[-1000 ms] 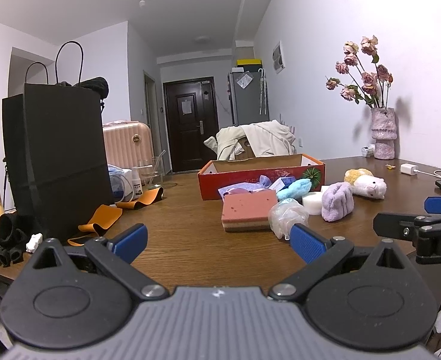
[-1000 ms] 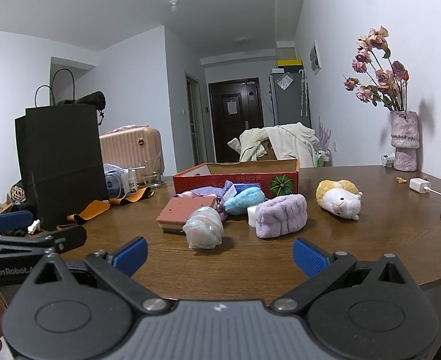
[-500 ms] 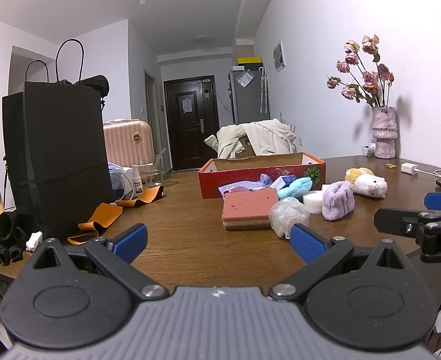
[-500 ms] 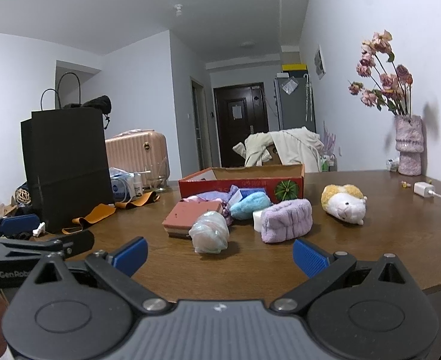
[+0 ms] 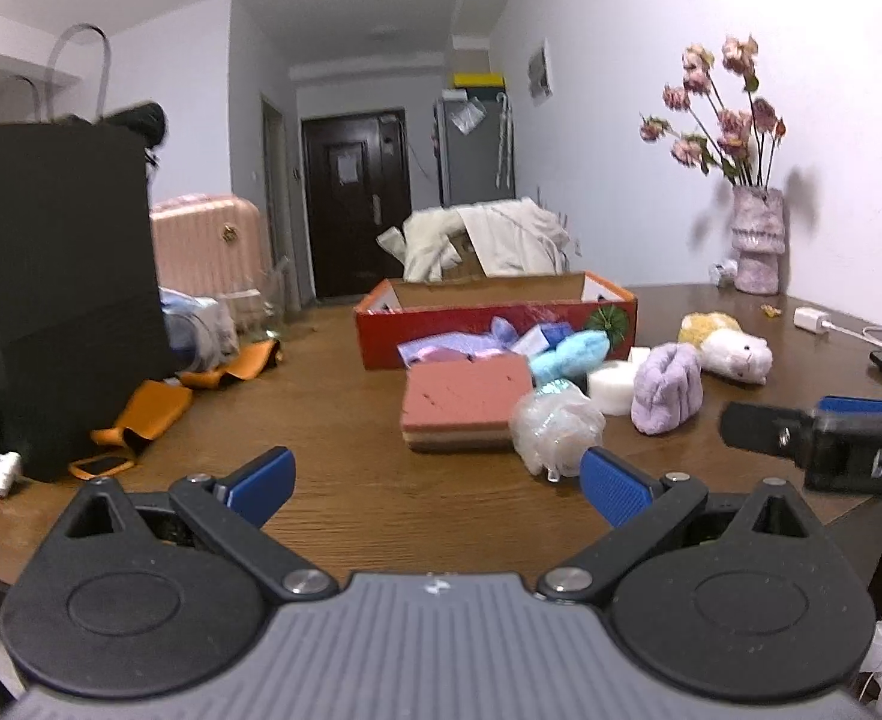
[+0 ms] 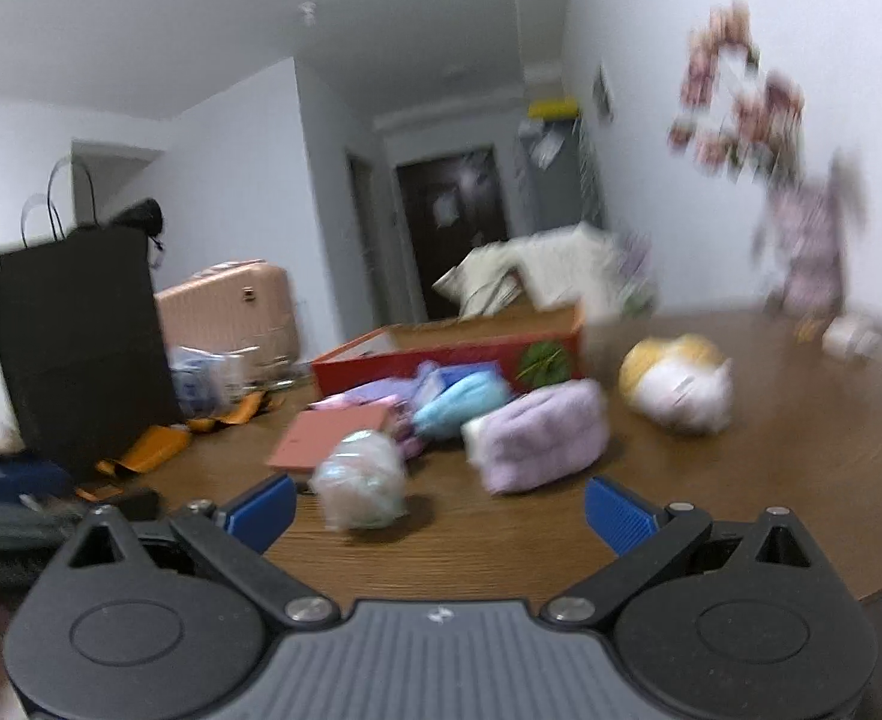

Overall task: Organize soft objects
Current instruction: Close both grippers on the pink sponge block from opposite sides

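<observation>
I have both grippers, left gripper [image 5: 435,483] and right gripper [image 6: 438,507], with ribbed blue fingers [image 6: 615,515] spread wide, holding nothing. On the wood-grain counter [image 5: 345,468], before the red cardboard box [image 5: 495,315], lie a crinkly translucent mesh puff [image 6: 360,480], a fluffy lilac rolled towel [image 6: 540,435] and a porous pink sponge block [image 5: 462,405].

I'm seeing a wood-grain table [image 5: 345,480] showing a slight sheen, a matt porous-looking pink sponge [image 5: 465,399], a crinkly translucent mesh puff [image 5: 555,426], a fluffy lilac cloth roll [image 5: 666,396], a glossy red cardboard box [image 5: 441,330] and a matt black paper bag [image 5: 57,276].
</observation>
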Demonstrator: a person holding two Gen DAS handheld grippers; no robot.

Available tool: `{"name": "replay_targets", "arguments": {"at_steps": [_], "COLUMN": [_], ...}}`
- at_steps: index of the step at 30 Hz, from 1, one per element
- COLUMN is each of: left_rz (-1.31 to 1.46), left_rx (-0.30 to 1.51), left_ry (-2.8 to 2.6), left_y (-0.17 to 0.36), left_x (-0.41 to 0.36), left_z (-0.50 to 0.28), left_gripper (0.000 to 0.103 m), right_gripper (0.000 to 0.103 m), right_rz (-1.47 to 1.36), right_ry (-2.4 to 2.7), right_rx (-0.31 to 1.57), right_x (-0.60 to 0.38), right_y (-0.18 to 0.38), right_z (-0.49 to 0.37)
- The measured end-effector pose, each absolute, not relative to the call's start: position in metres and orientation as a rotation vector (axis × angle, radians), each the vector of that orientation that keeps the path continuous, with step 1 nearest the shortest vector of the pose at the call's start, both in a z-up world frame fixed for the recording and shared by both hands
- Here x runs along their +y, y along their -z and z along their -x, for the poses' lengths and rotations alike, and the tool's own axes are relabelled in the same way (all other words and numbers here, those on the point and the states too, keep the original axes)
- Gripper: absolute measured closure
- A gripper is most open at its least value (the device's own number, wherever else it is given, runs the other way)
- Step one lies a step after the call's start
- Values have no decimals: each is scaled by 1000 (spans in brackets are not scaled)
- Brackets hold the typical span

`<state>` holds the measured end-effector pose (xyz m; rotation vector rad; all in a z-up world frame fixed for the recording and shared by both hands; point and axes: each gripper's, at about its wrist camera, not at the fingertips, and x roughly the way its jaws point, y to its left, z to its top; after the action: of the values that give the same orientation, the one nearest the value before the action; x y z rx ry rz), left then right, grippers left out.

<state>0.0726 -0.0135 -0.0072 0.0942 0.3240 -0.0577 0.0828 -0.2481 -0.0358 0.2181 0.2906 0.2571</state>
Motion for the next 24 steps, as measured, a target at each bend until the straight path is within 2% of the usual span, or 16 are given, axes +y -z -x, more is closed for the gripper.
{"name": "replay_targets", "arguments": {"at_steps": [7,9,12,14,16,21,22,24], "left_rz": [-85,-32,43,63,96,203,217,218], "left_rx": [350,384,467,521,561,629,632,636], "left_ry": [59,62,112,146,181,271,295,308], "left_y": [5,4,7,11,18,31,31,31], "left_x": [-7,6,24,30,35,49,50,49], "left_z": [-144,-171,-217,-242,-257,-278,-279,-281], "left_gripper": [0,2,18,32,37,60,62,65], "right_gripper": [3,7,25,45,53,54,54,61], "right_rz": [-223,-259,-271,-273,-291,-324,-336,-357], "right_ry": [-313,-354,-412,-421,-433,-457,-468,-483], "right_rx": [349,374,402,437,483,579,594,615], "right_x": [-246,-243,-230,-217,-208,-192,-190,-187], "right_y": [25,21,17,18,22,36,39,44], "right_z": [-136,-157,-190,-213,-240,-282,-288,-293]}}
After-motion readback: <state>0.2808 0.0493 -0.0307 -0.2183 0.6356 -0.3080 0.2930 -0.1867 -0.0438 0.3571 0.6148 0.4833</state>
